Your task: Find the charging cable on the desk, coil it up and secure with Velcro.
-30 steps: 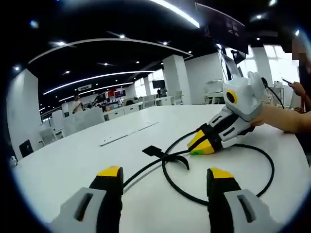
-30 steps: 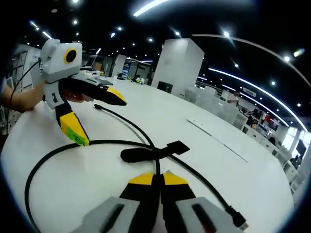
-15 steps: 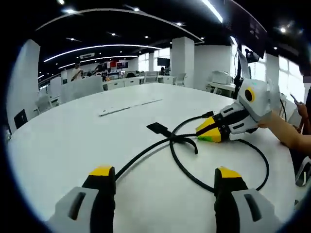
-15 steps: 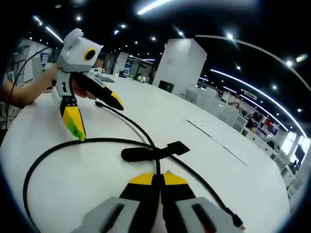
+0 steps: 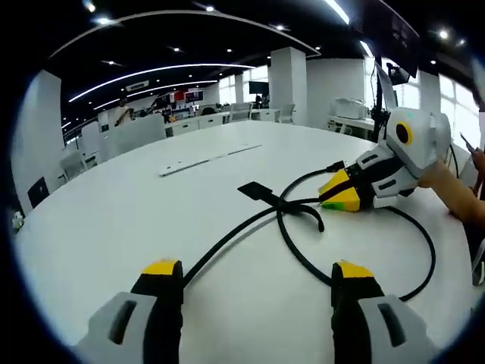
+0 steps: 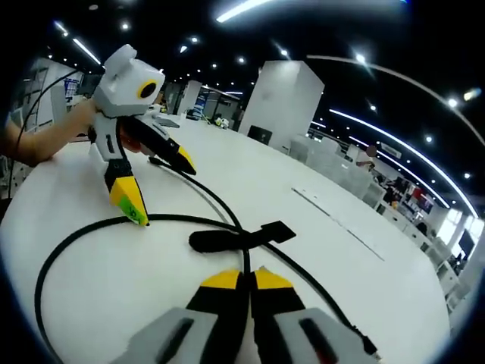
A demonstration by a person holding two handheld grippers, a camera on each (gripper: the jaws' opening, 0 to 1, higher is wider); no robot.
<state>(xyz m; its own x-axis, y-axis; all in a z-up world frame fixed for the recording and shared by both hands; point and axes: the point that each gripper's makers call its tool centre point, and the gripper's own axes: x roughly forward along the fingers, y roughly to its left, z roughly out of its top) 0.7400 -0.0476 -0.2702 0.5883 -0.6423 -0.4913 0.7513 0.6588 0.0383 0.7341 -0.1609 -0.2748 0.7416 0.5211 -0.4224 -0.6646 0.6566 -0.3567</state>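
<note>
A black charging cable (image 5: 295,254) lies in a wide loop that crosses itself on the white table (image 5: 114,212). At the crossing, a black Velcro strap (image 5: 258,192) sticks out flat. My left gripper (image 5: 256,269) hovers open over the near run of the cable. My right gripper (image 5: 341,199) comes in from the right, its yellow tips at the crossing. In the right gripper view my right gripper (image 6: 242,274) is shut on the cable (image 6: 76,243), just before the strap (image 6: 276,230). The left gripper (image 6: 159,186) stands open there, its lower tip touching the loop.
A flat white strip (image 5: 208,158) lies farther out on the table. A person's arm (image 5: 451,193) holds the right gripper, and another arm (image 6: 38,140) holds the left. One cable plug (image 6: 367,345) lies near the table's edge. Desks and pillars stand far behind.
The left gripper has come down and nearer to the loop, its lower tip now on the cable. The right gripper has stayed shut on the cable.
</note>
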